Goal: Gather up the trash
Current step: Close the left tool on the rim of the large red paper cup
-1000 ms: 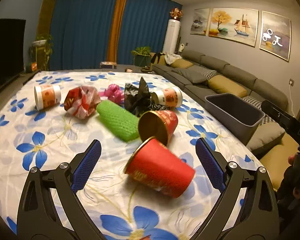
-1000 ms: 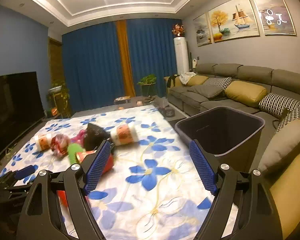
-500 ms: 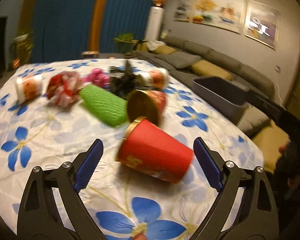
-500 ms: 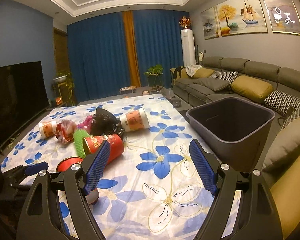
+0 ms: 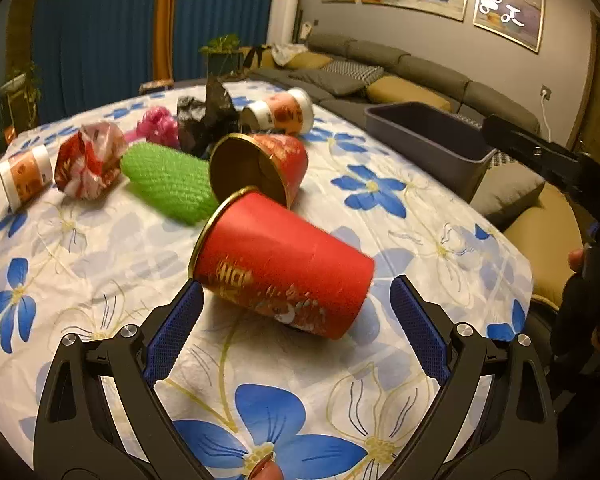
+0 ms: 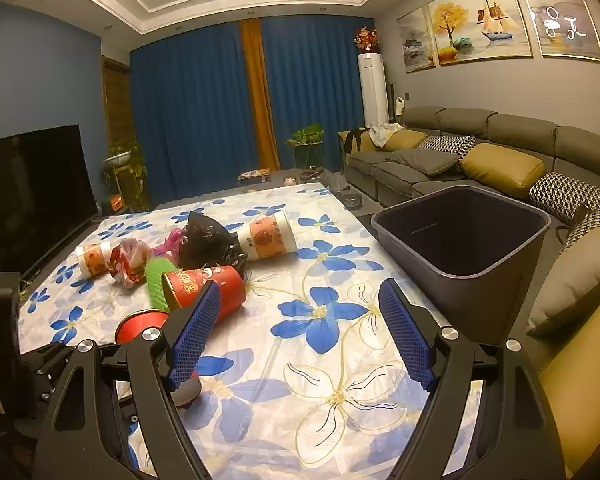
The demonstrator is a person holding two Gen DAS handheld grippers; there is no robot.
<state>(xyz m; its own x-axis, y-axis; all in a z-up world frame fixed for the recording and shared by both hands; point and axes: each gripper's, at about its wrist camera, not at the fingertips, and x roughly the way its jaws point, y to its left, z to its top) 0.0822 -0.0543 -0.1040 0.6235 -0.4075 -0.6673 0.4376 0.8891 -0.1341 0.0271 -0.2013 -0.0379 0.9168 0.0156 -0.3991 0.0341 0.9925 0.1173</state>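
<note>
left gripper (image 5: 296, 308): jaws spread, red cup (image 5: 282, 266) lying between, ungripped
right gripper (image 6: 300, 332): jaws spread, nothing held
bin (image 6: 464, 248): seen at 2 o'clock, right view

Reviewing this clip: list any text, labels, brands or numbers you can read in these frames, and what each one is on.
Nothing can be read for certain.
Nearest red cup: gold characters, not legible.
Second red cup: gold print, too small.
White cup with orange label: picture label, no clear words.
Small white cup: label blurred.
Right-hand wall painting: white marks, not readable as text.
</note>
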